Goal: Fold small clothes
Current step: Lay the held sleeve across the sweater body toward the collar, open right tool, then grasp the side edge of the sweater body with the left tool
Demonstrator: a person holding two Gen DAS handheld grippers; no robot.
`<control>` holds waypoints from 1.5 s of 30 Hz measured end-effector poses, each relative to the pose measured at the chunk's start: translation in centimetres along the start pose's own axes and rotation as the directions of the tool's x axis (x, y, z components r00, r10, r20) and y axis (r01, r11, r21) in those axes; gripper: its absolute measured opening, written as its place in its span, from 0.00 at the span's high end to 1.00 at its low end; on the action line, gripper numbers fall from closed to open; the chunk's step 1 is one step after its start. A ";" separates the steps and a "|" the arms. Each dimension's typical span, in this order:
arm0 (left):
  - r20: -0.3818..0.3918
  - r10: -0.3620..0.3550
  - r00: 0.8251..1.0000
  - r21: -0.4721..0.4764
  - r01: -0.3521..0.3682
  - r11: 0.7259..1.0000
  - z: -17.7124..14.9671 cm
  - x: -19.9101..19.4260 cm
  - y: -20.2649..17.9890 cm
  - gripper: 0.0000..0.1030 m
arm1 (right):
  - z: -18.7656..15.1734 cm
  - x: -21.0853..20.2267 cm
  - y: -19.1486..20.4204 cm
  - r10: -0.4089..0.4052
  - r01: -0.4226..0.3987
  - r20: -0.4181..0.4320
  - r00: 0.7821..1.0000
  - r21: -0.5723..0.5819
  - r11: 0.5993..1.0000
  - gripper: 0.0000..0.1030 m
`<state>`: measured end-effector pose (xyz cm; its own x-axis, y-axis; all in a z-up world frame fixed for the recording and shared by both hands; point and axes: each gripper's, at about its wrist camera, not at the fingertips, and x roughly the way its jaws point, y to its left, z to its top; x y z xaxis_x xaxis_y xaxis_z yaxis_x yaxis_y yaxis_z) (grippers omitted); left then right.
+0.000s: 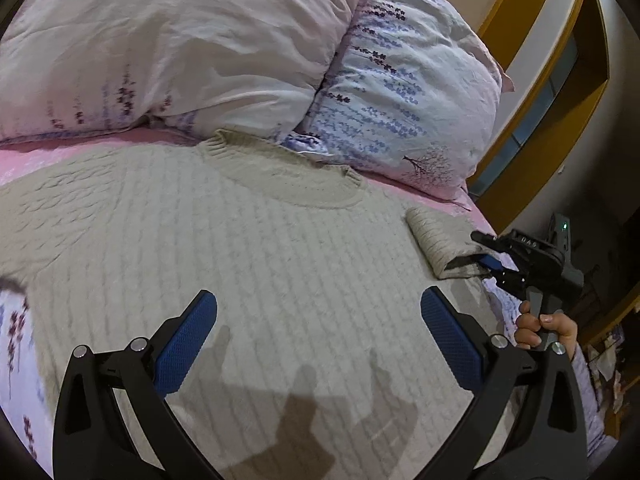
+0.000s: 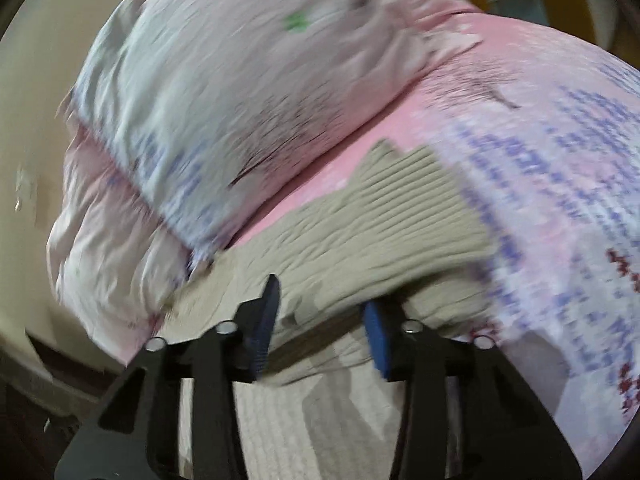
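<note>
A beige cable-knit sweater (image 1: 260,248) lies flat on the bed, collar toward the pillows. My left gripper (image 1: 318,308) is open and empty, hovering over the sweater's body. One sleeve (image 1: 436,236) lies folded in at the right edge. My right gripper (image 1: 486,258) is at that sleeve, its fingers around the cuff end. In the blurred right wrist view the sleeve (image 2: 380,232) passes between the blue pads (image 2: 376,336) of my right gripper (image 2: 324,308), which stand partly apart with knit fabric filling the gap.
Two floral pillows (image 1: 180,48) (image 1: 404,80) lean at the head of the bed, just beyond the collar. The pink sheet (image 1: 468,208) ends at the bed's right edge. A yellow and white frame (image 1: 560,92) stands beyond it.
</note>
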<state>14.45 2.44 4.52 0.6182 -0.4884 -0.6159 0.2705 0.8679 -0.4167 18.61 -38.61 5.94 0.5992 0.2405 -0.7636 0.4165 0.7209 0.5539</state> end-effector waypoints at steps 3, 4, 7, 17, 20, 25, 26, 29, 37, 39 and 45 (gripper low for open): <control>0.003 -0.042 0.999 -0.051 0.042 0.998 0.9 0.5 0.8 0.04 | 0.7 -0.6 -0.6 -0.069 0.069 0.055 0.996 0.005 0.998 0.78; 0.007 -0.056 0.998 -0.076 0.057 0.995 1.1 0.6 1.2 0.10 | 0.8 -1.0 -0.6 -0.091 0.091 0.069 0.993 -0.007 0.996 0.79; 0.010 -0.120 0.993 -0.184 0.120 0.976 2.0 0.9 3.2 0.22 | 0.6 -1.2 2.3 -0.090 0.102 0.112 0.990 -0.111 0.989 0.89; 0.033 -0.203 0.979 -0.419 0.198 0.886 3.2 2.1 8.7 0.22 | -6.6 3.7 16.5 0.109 -0.164 -0.134 0.985 -0.515 0.842 0.91; 0.006 -0.214 0.977 -0.450 0.194 0.872 2.8 2.8 9.2 0.22 | -9.5 7.4 18.2 0.064 -0.197 -0.259 0.964 -0.533 0.823 0.86; -0.030 -0.223 0.974 -0.457 0.185 0.870 2.6 3.9 8.9 0.22 | -12.5 7.9 17.9 0.056 -0.282 -0.396 0.917 -0.542 0.791 0.39; -0.034 -0.220 0.975 -0.448 0.182 0.875 2.6 4.1 8.7 0.22 | -12.3 7.2 17.7 0.064 -0.283 -0.387 0.920 -0.542 0.791 0.34; -0.052 -0.202 0.978 -0.450 0.158 0.879 3.0 4.6 8.2 0.22 | -9.4 3.8 15.9 0.129 -0.274 -0.315 0.940 -0.476 0.836 0.30; -0.150 -0.164 0.975 -0.394 0.093 0.914 4.0 7.6 5.0 0.30 | -2.1 -3.3 8.7 0.126 -0.146 -0.085 0.988 -0.307 0.941 0.27; -0.155 -0.142 0.978 -0.383 0.073 0.921 4.0 8.1 4.7 0.31 | -1.0 -4.4 7.2 0.110 -0.118 -0.044 0.993 -0.285 0.951 0.27; -0.180 -0.129 0.975 -0.367 0.055 0.929 4.0 9.7 3.8 0.55 | 1.5 -6.4 2.1 0.011 0.001 0.068 0.998 -0.186 0.982 0.27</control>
<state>24.45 1.43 -0.34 0.4356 -0.6042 -0.6672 0.0145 0.7459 -0.6660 16.71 -39.59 12.51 0.6490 0.2039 -0.7329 0.2827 0.8298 0.4812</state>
